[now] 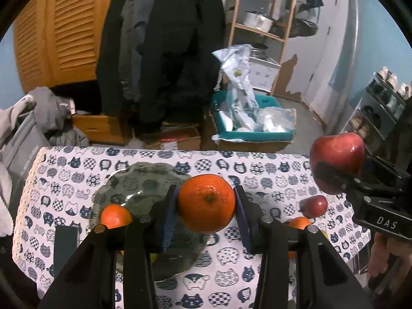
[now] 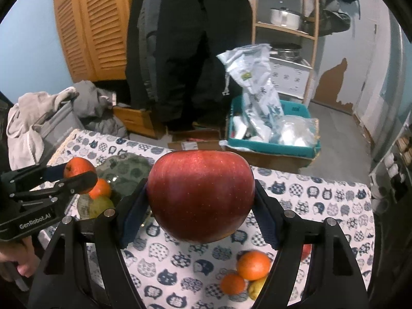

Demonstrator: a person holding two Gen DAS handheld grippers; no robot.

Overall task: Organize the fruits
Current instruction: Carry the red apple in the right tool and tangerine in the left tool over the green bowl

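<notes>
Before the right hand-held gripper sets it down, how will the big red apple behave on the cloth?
The big, round red apple would probably roll if released carelessly. Its glossy skin looks somewhat slippery against the pads of the right hand-held gripper. It fills the gap between them, so it is likely fairly heavy.

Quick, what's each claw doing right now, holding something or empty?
Left claw: closed on an orange, lifted above the glass plate.
Right claw: closed on a red apple, held above the cat-print tablecloth.
</notes>
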